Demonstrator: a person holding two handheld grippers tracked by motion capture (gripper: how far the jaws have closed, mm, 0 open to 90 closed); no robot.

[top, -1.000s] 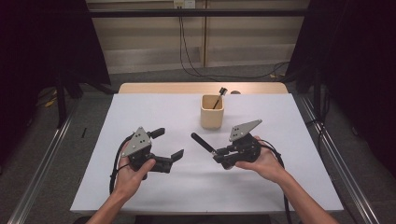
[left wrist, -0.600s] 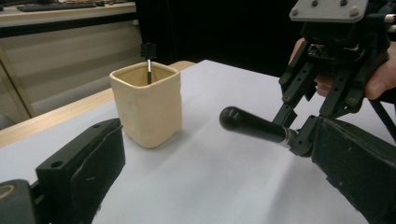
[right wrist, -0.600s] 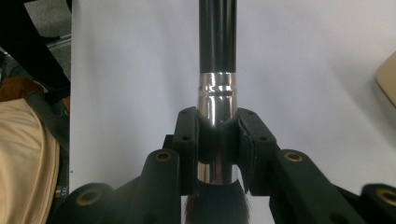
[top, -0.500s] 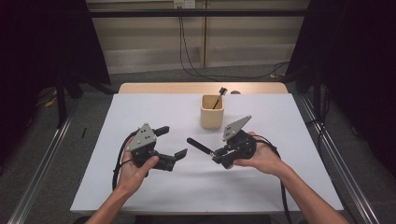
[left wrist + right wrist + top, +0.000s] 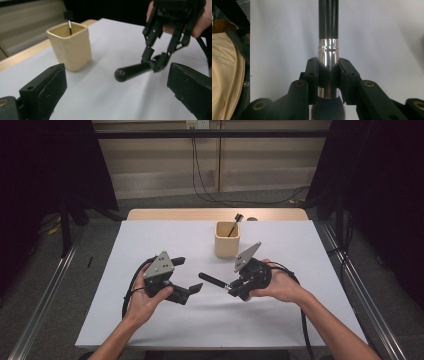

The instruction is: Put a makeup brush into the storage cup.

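Observation:
My right gripper (image 5: 231,287) is shut on a black-handled brush (image 5: 212,280), held a little above the white table. In the right gripper view its pads (image 5: 312,75) clamp the brush's silver ferrule (image 5: 328,55), with dark bristles behind the jaws. The handle points left at my left gripper (image 5: 187,275), which is open with nothing between its jaws. In the left gripper view (image 5: 117,95) the brush handle's rounded end (image 5: 132,71) hangs just ahead of the wide jaws, with the right gripper (image 5: 156,63) behind it. A beige cup (image 5: 227,240) stands further back with a small brush (image 5: 234,225) in it.
The white table (image 5: 150,330) has bare surface to the left, right and front of both hands. A wooden strip (image 5: 165,214) runs along its far edge. Cables trail from each gripper toward the near edge. Dark floor and metal rails flank the table.
The right gripper has tilted a little, its grey plate standing steeper, and the brush handle's end has edged left and down. The left gripper has crept slightly up the table.

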